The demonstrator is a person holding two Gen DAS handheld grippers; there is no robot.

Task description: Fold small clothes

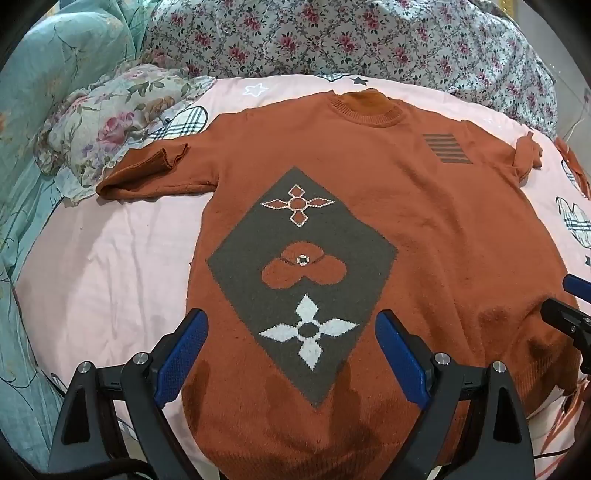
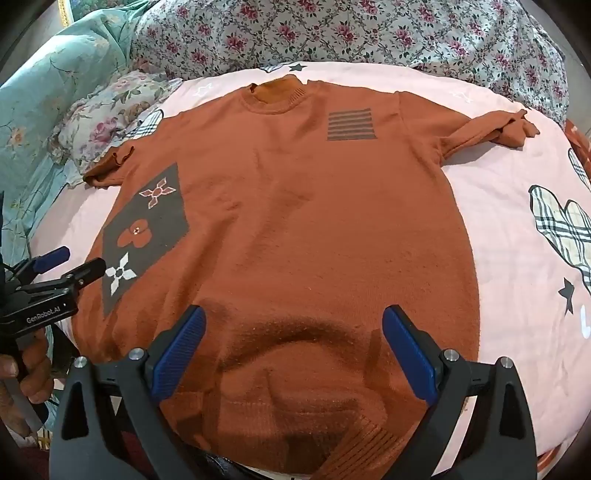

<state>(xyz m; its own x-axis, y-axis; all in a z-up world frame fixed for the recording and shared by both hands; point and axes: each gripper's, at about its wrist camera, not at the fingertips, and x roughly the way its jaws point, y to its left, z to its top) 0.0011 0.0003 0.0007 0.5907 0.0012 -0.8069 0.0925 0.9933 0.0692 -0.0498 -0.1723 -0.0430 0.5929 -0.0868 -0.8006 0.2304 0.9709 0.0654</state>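
Observation:
A rust-orange knit sweater (image 1: 424, 221) (image 2: 303, 221) lies flat, front up, on a pink sheet (image 1: 103, 266) (image 2: 509, 221), collar at the far side and short sleeves spread out. A grey diamond with flower motifs (image 1: 299, 273) (image 2: 147, 229) and a striped grey patch (image 1: 445, 147) (image 2: 351, 123) mark its front. My left gripper (image 1: 291, 343) hovers open above the lower left part of the sweater, nothing between its blue pads. My right gripper (image 2: 293, 343) stands open over the hem at the lower middle, also empty. Each gripper shows at the edge of the other's view.
A floral quilt (image 1: 332, 37) (image 2: 351, 33) is bunched along the far side of the bed. A teal floral cover (image 1: 55, 74) and a flowered pillow (image 1: 107, 125) lie at the left. A person's hand (image 2: 26, 376) holds the left gripper's handle.

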